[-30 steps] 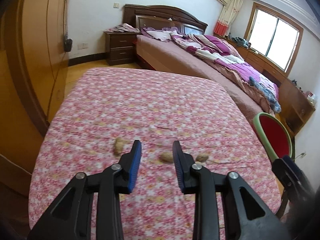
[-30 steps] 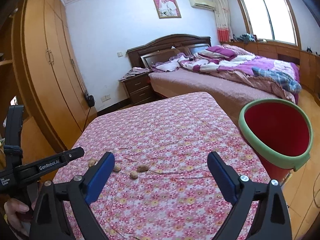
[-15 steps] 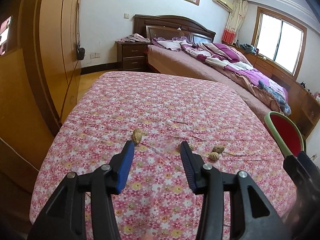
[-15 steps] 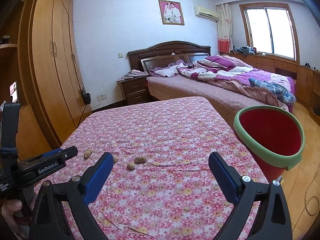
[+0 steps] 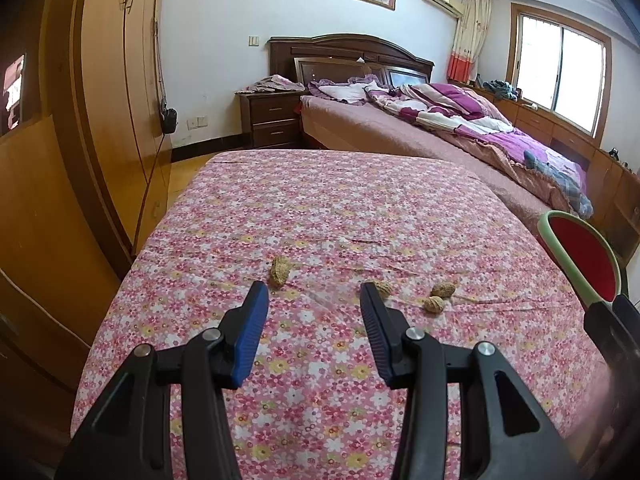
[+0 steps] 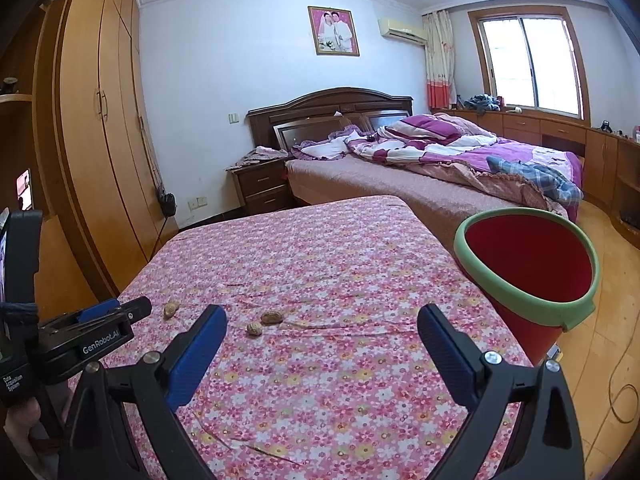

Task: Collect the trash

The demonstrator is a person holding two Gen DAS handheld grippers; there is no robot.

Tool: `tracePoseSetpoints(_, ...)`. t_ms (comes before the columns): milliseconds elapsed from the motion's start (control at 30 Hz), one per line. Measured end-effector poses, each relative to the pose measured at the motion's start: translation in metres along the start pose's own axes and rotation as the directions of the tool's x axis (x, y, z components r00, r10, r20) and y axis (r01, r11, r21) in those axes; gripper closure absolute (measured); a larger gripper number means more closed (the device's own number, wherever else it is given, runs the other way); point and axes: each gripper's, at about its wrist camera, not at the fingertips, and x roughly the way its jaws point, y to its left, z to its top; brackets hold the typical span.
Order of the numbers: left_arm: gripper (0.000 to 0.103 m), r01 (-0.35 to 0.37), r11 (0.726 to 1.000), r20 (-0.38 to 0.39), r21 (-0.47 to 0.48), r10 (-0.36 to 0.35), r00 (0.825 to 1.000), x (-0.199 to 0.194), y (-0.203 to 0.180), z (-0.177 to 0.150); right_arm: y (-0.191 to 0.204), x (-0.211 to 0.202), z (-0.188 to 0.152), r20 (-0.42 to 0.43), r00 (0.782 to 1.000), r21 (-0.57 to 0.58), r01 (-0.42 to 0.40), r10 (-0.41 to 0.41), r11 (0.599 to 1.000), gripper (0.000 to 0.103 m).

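Several peanut shells lie on the floral tablecloth (image 5: 320,200). One shell (image 5: 280,271) sits just beyond my left gripper's (image 5: 313,292) left fingertip. Another shell (image 5: 383,288) peeks out from behind the right fingertip, and two more (image 5: 443,289) lie further right. The left gripper is open with only cloth between its blue pads. My right gripper (image 6: 323,314) is wide open over the cloth, with two shells (image 6: 272,317) ahead of its left finger. A red bin with a green rim (image 6: 516,213) stands off the table's right edge.
A wooden wardrobe (image 6: 100,140) runs along the left. Beyond the table are a large bed (image 6: 440,168) and a nightstand (image 6: 260,184). A cable (image 6: 620,396) lies on the floor by the bin. The left gripper's body (image 6: 100,336) shows at the lower left of the right wrist view.
The left gripper's jaws have spread wider. Both views have pulled back and tipped up, so the shells now lie just past the left fingertips instead of level with them.
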Motion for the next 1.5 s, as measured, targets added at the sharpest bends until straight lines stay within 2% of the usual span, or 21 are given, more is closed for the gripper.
tracePoseSetpoints(1500,0.055,-0.009,1.000,0.005,-0.001,0.009,1.000,-0.0007,0.0001,0.0001,-0.0010,0.0023,-0.0020,-0.010,1.000,0.003,0.000,0.000,1.000,0.005)
